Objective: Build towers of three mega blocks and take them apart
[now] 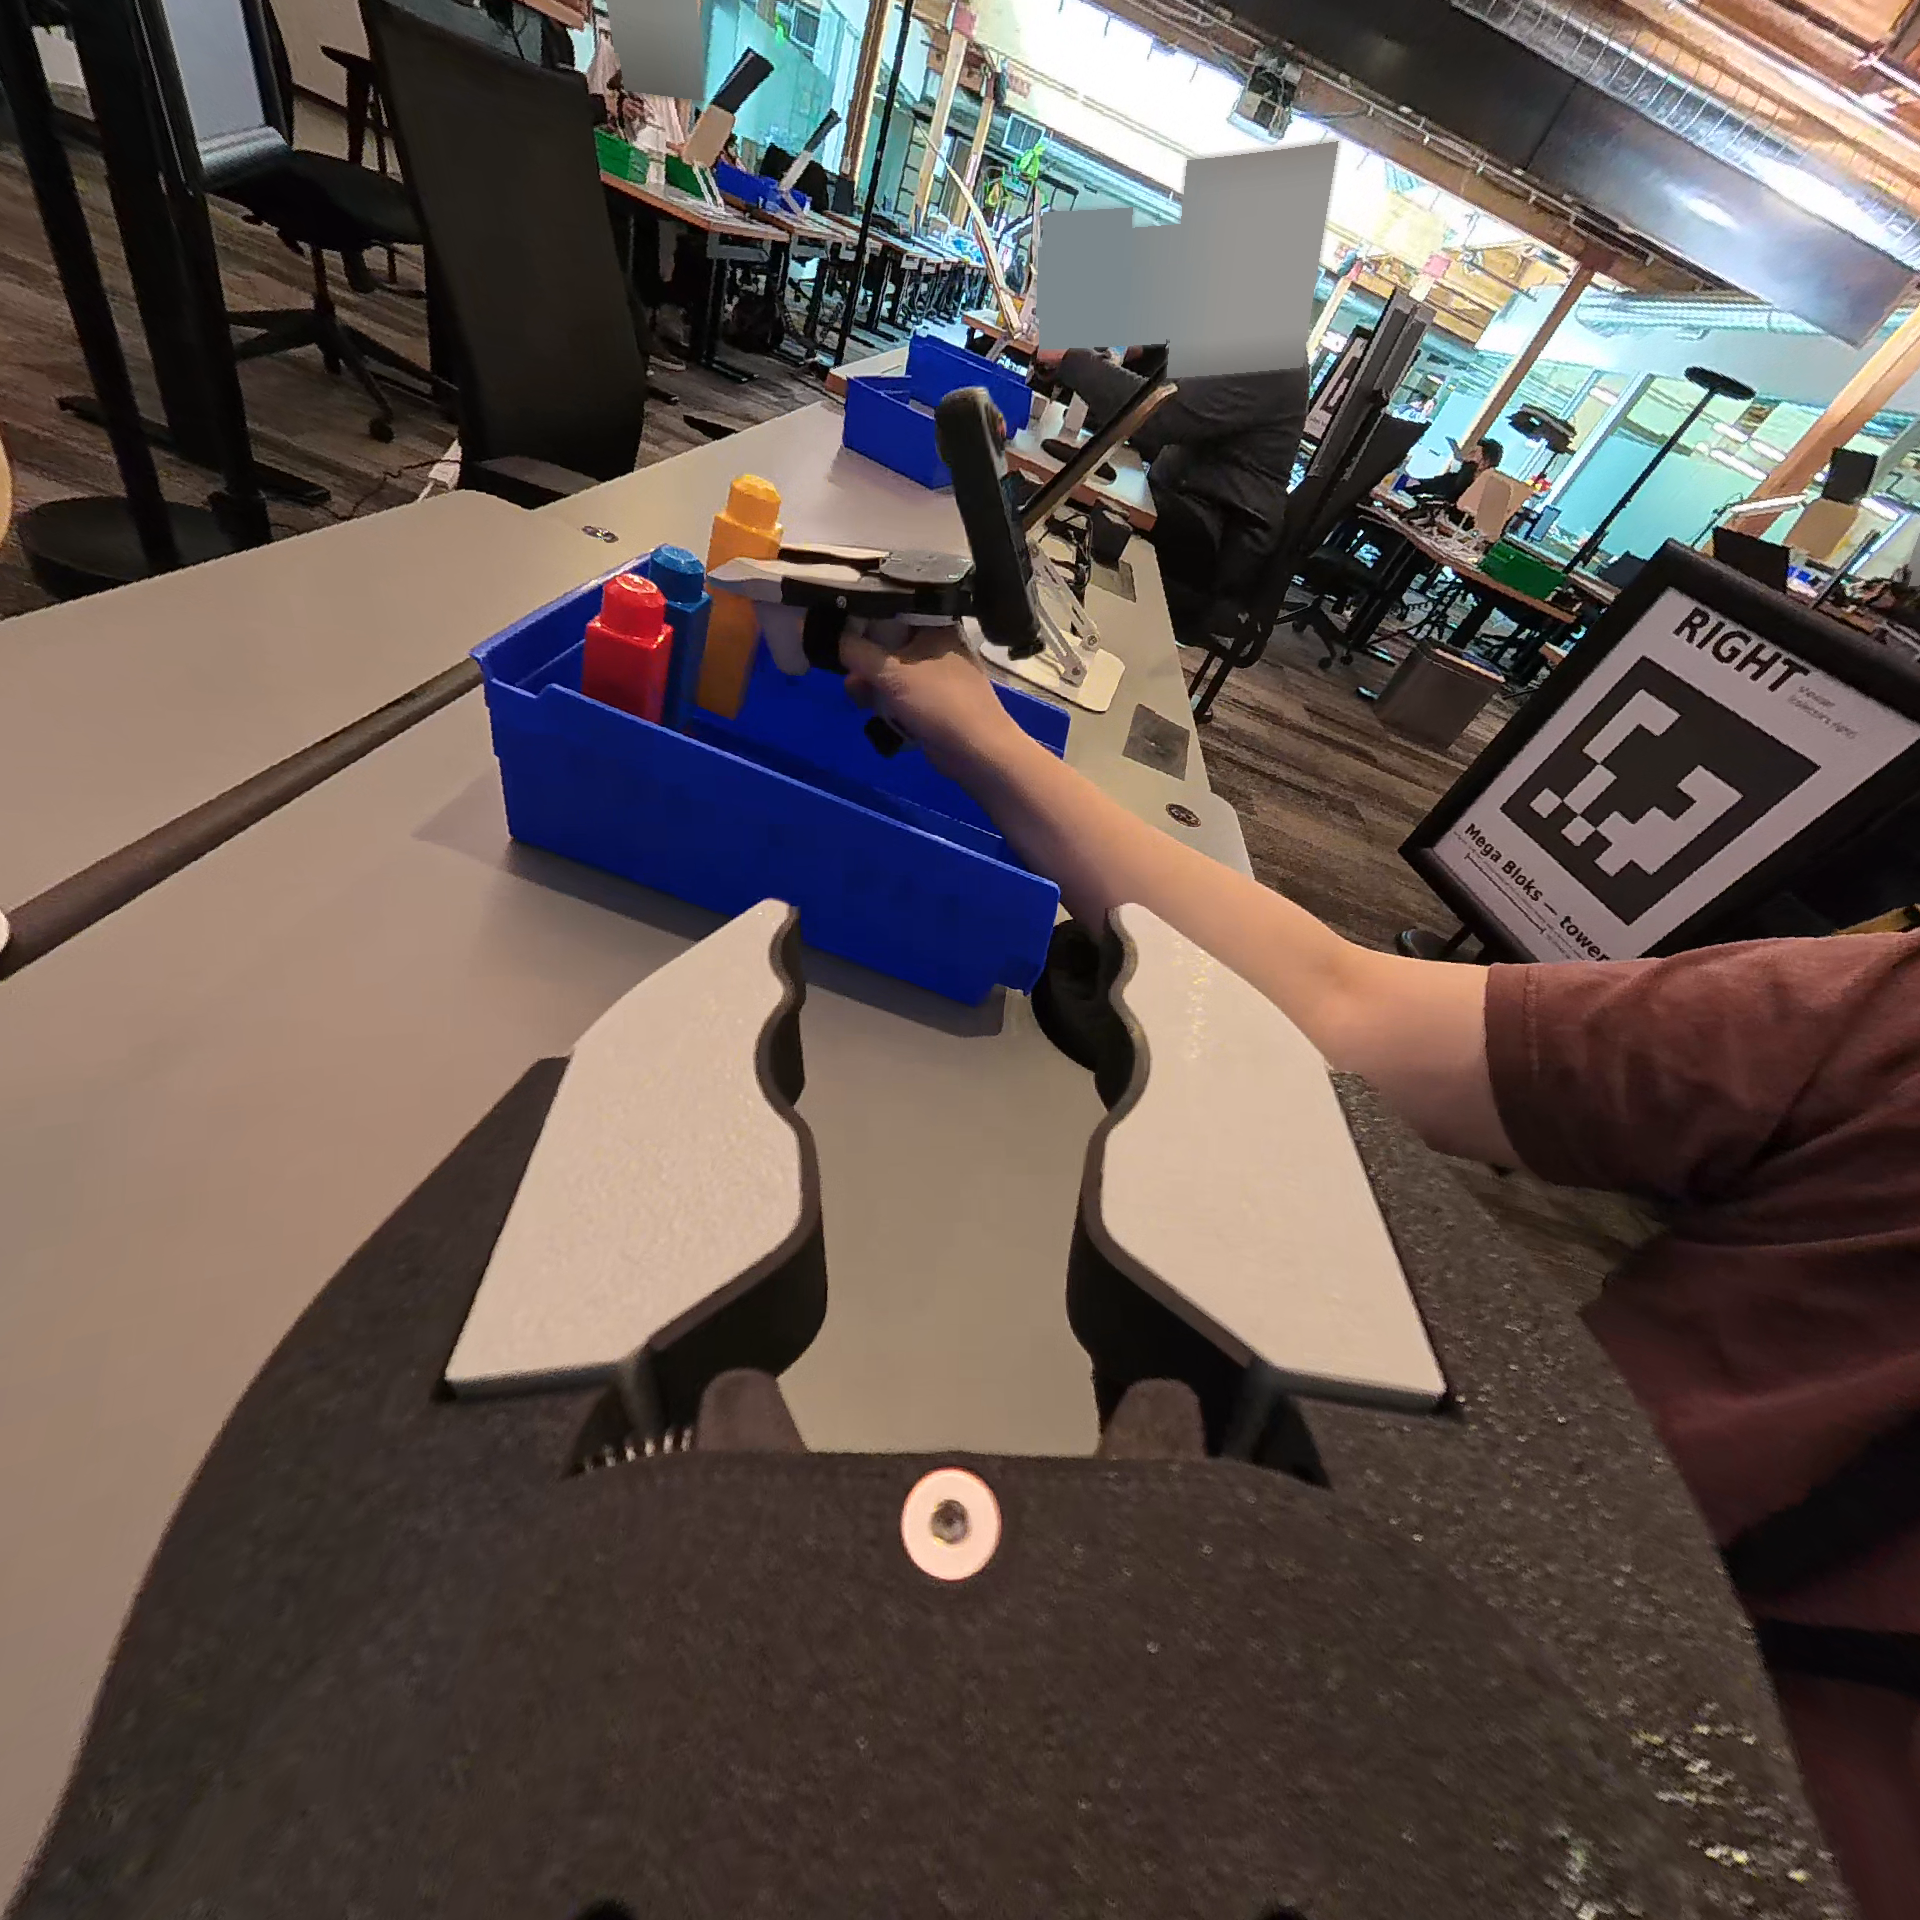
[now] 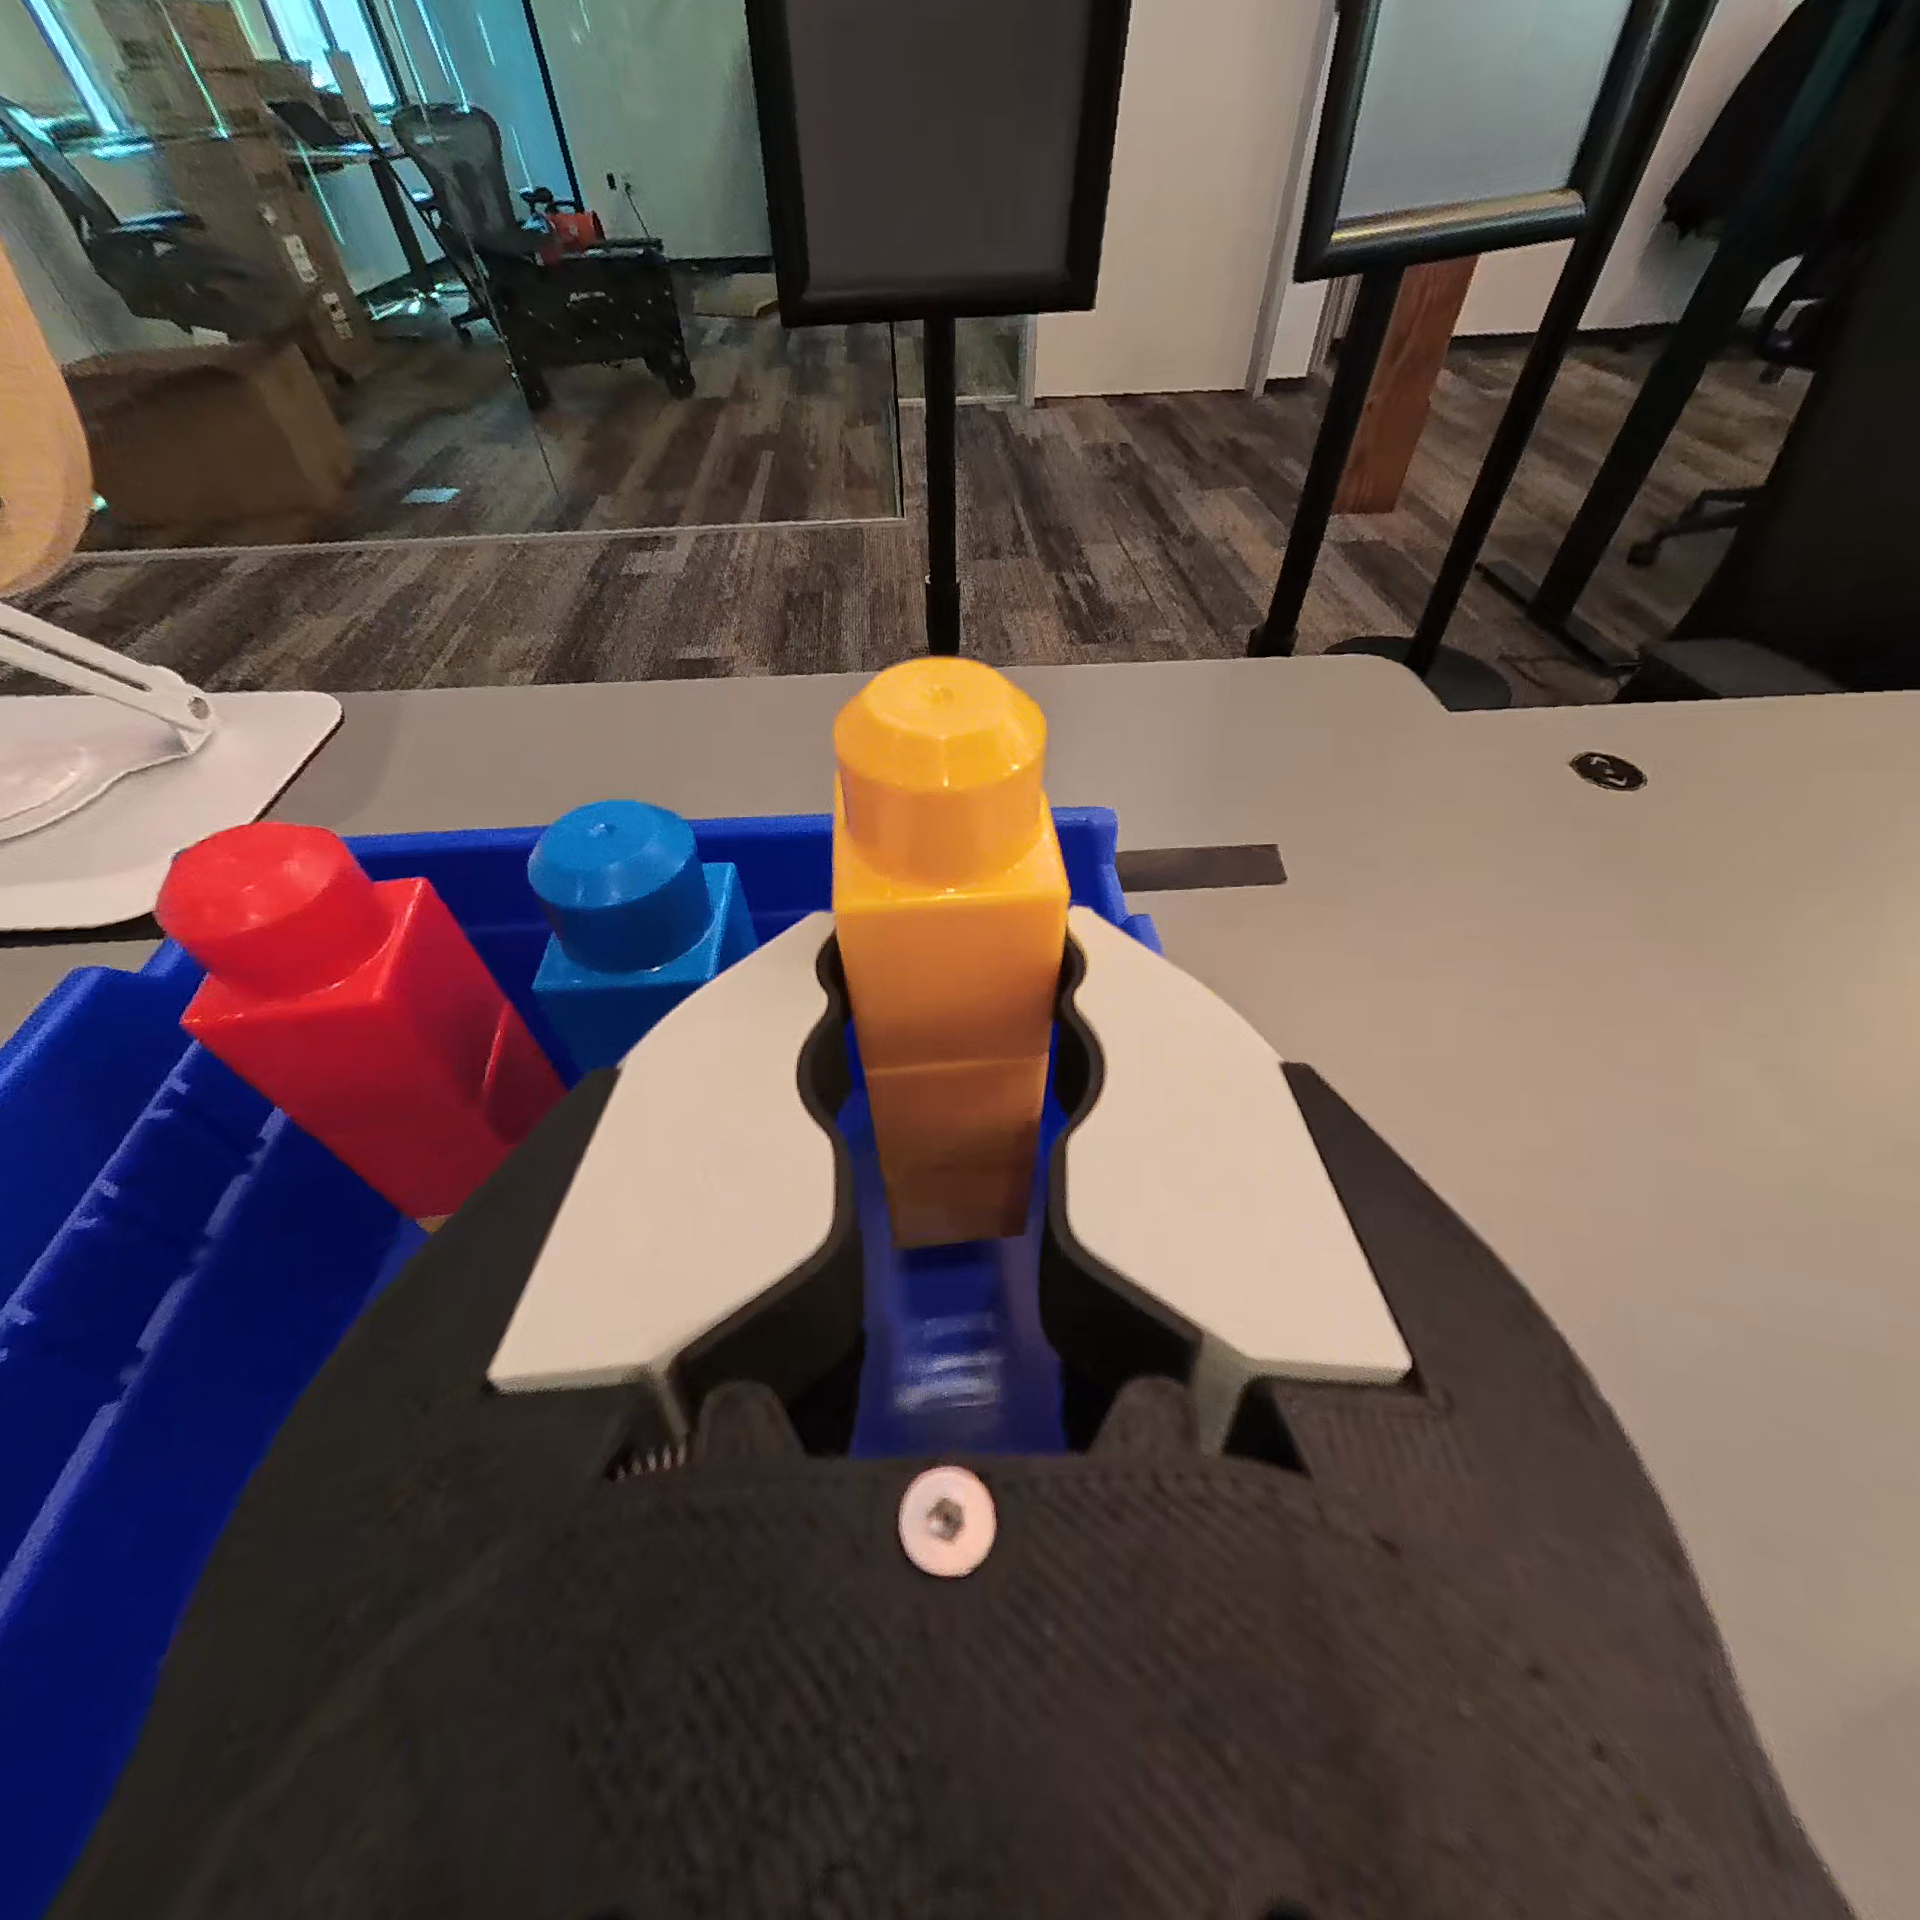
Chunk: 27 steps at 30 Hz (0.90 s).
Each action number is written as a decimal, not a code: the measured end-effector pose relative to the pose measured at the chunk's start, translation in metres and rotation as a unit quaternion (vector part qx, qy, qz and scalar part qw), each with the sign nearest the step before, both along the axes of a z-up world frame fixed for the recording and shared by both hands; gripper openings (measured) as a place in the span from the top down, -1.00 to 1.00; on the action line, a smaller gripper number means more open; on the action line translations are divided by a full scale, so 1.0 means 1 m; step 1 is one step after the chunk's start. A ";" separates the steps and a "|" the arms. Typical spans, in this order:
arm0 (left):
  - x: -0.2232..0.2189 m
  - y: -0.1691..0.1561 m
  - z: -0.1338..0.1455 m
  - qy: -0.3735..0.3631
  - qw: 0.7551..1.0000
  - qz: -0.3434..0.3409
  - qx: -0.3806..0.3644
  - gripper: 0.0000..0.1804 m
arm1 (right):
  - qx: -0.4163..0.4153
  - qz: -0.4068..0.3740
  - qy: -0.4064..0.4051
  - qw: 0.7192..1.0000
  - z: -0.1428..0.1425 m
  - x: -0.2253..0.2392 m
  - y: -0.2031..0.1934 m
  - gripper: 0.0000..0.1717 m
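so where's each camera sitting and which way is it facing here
Left wrist view: on the left gripper, open above the grey table, facing the blue bin; the person's right arm crosses it.
Right wrist view: on the right gripper, over the bin, facing the floor beyond; its fingers clamp the orange tower.
Shared: bin, orange tower, red block, blue block, right gripper.

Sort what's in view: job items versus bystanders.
Job: orange tower clamped in right gripper; red tower; blue tower; blue bin; open left gripper.
Bystanders: framed sign, white lamp base, far blue bins.
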<state>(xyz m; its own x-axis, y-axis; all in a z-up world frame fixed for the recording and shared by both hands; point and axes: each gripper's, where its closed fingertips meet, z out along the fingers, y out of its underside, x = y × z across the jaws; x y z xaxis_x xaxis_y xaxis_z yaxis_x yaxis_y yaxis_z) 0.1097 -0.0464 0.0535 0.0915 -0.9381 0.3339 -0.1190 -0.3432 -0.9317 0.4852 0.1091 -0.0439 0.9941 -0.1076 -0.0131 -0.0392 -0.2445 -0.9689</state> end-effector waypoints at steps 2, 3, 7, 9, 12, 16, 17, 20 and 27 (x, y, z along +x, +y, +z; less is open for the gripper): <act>0.000 -0.001 0.000 0.001 1.000 -0.002 0.000 0.40 | -0.015 0.001 -0.016 1.000 -0.008 -0.003 0.003 0.57; 0.000 -0.001 0.000 0.001 1.000 -0.004 -0.001 0.40 | -0.027 0.001 -0.019 0.999 -0.014 -0.005 0.006 0.58; 0.001 -0.003 0.002 -0.004 1.000 -0.007 0.000 0.41 | -0.062 0.000 -0.011 0.998 -0.033 -0.008 0.011 0.57; 0.002 -0.004 0.002 -0.003 1.000 -0.008 0.002 0.41 | -0.063 0.005 -0.014 0.998 -0.034 -0.008 0.010 0.56; 0.003 -0.006 0.000 0.004 1.000 -0.012 0.001 0.41 | -0.065 0.005 -0.015 0.998 -0.034 -0.008 0.009 0.56; 0.004 -0.007 -0.001 0.005 1.000 -0.014 -0.001 0.41 | -0.099 0.013 -0.042 0.994 -0.043 -0.011 0.009 0.38; 0.004 -0.007 0.000 0.005 1.000 -0.014 -0.002 0.41 | -0.100 0.015 -0.046 0.994 -0.042 -0.012 0.010 0.34; 0.003 -0.007 0.000 0.004 1.000 -0.013 -0.002 0.40 | -0.079 0.008 -0.073 0.994 -0.028 -0.012 0.008 0.30; 0.000 -0.006 0.003 0.005 1.000 -0.009 -0.002 0.40 | -0.010 -0.027 -0.146 0.989 0.023 -0.007 -0.005 0.25</act>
